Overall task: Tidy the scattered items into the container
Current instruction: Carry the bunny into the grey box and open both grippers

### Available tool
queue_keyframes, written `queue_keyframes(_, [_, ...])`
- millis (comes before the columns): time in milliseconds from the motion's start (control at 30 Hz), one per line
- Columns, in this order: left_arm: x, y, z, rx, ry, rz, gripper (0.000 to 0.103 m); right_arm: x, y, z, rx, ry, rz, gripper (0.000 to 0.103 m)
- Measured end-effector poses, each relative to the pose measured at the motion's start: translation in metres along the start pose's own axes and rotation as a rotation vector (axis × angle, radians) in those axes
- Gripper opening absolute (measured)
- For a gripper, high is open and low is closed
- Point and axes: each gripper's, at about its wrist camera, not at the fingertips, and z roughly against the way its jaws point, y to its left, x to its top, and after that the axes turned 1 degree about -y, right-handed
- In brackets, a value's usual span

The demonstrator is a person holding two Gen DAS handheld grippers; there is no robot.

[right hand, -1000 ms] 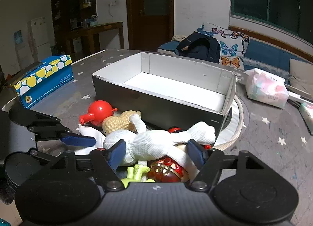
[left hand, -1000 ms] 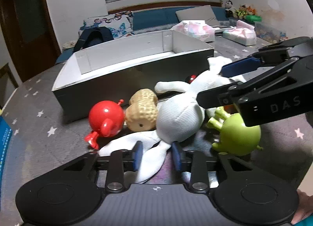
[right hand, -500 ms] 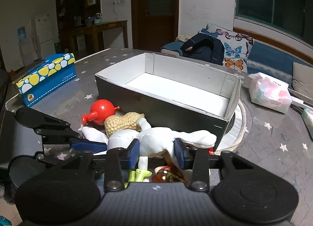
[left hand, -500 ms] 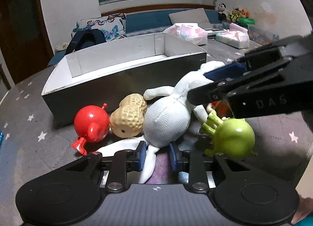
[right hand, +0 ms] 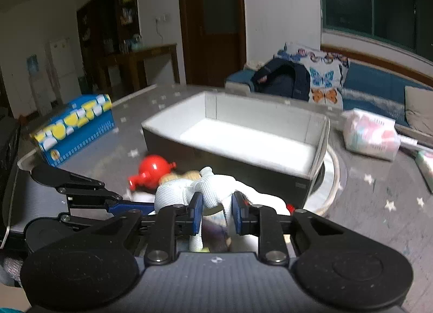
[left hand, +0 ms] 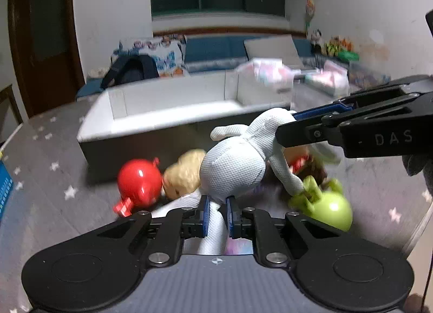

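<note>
Change since a second ago: left gripper and right gripper, then apart, now both clamp the white plush toy. Toy: mesh-knit, long-limbed, stretched between them, before the box's near wall.

The box sits at the back of the table, nothing in it; in front of its near wall lies a row of toys; from the left wrist view the ball toy is leftmost, the peanut toy touching its right side, the stuffed rabbit just right of that, and the round toy furthest right, near the front; the left gripper is before the rabbit, pinching a limb; the right gripper comes in from the right, clamped on the rabbit's upper part; tissue packs lie behind the box; a carton stands well off to the box's left.
</note>
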Motion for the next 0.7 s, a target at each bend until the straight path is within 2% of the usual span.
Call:
queue_keyframes(200, [0.041, 0.008, 0.013, 0.028, -0.124, 0.023, 0.014, 0.033, -0.013, 0.016, 0.005, -0.111, -0.035, 0.021])
queue_keyframes(367, [0.084, 0.019, 0.001, 0.065, -0.189, -0.003, 0.014, 0.067, -0.035, 0.005, -0.001, -0.184, -0.086, 0.021])
queue_keyframes(533, [0.111, 0.030, -0.035, 0.103, -0.171, -0.032, 0.013, 0.090, -0.059, -0.029, 0.002, -0.179, -0.148, 0.021])
queue_keyframes(700, [0.124, 0.044, -0.082, 0.133, -0.082, -0.042, 0.013, 0.100, -0.082, -0.074, 0.023, -0.123, -0.208, 0.020])
